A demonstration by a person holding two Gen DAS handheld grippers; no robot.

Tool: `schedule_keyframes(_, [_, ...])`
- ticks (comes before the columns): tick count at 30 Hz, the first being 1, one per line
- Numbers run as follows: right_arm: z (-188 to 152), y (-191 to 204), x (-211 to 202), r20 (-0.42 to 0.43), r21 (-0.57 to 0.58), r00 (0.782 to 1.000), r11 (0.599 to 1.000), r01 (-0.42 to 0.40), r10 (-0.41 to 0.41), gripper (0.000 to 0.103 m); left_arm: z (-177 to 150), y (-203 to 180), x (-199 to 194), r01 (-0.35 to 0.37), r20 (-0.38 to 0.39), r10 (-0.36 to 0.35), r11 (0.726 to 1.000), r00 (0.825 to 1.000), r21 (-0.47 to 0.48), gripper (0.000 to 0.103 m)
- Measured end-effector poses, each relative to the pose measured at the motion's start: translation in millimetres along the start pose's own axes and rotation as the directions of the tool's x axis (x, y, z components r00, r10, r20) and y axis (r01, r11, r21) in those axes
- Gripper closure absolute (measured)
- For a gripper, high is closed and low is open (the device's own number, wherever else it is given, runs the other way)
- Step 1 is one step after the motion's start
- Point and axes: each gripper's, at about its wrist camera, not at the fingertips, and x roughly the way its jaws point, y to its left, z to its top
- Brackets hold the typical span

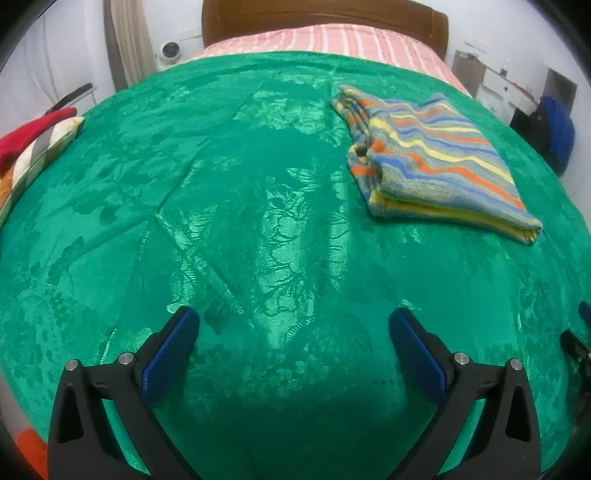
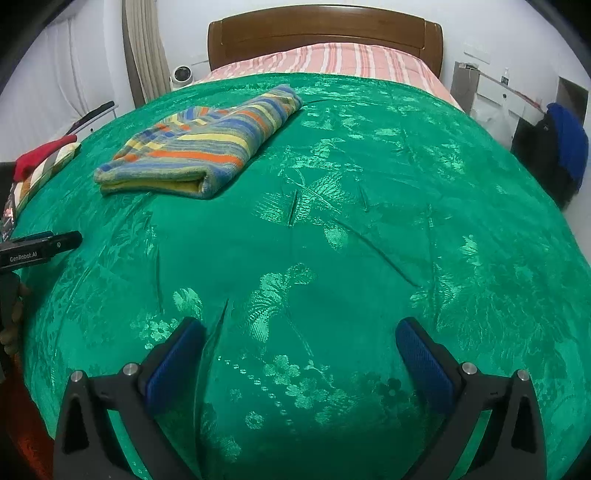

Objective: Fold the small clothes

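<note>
1. The striped knit garment in blue, orange, yellow and grey (image 1: 436,155) lies folded into a thick rectangle on the shiny green floral bedspread (image 1: 258,229), in its far half towards the wooden headboard (image 1: 325,22), well apart from both tools.
2. The left gripper (image 1: 293,317) has its blue pads spread wide over bare bedspread, nothing between them.
3. The right gripper (image 2: 299,328) is likewise spread and empty, near the bedspread's near edge.
4. Judgement: this piece looks finished; the step in hand is the pause between garments.
5. Next likely calls for reaching the red and checked clothes (image 1: 33,144) at the bedspread's left edge.
6. Readable writing: "GenRobot.AI" on the left tool's black body (image 2: 40,247).
</note>
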Motion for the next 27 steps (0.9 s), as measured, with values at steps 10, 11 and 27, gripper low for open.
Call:
schedule_keyframes(10, [-5, -2, 6, 0.035, 0.001, 0.999, 1.0, -0.014, 0.014, 0.0, -6, -5, 2, -0.023, 0.025, 0.022, 0.999, 0.999, 0.046, 0.0])
schedule_keyframes(11, [-5, -2, 6, 0.034, 0.0, 0.999, 1.0, -0.012, 0.012, 0.0, -6, -5, 2, -0.023, 0.024, 0.022, 0.999, 0.999, 0.046, 0.001])
schedule_keyframes(27, [-5, 0, 8, 0.022, -0.002, 1.0, 1.0, -0.003, 0.003, 0.0, -9, -11, -1, -0.034, 0.036, 0.032, 0.997, 0.999, 0.069, 0.001])
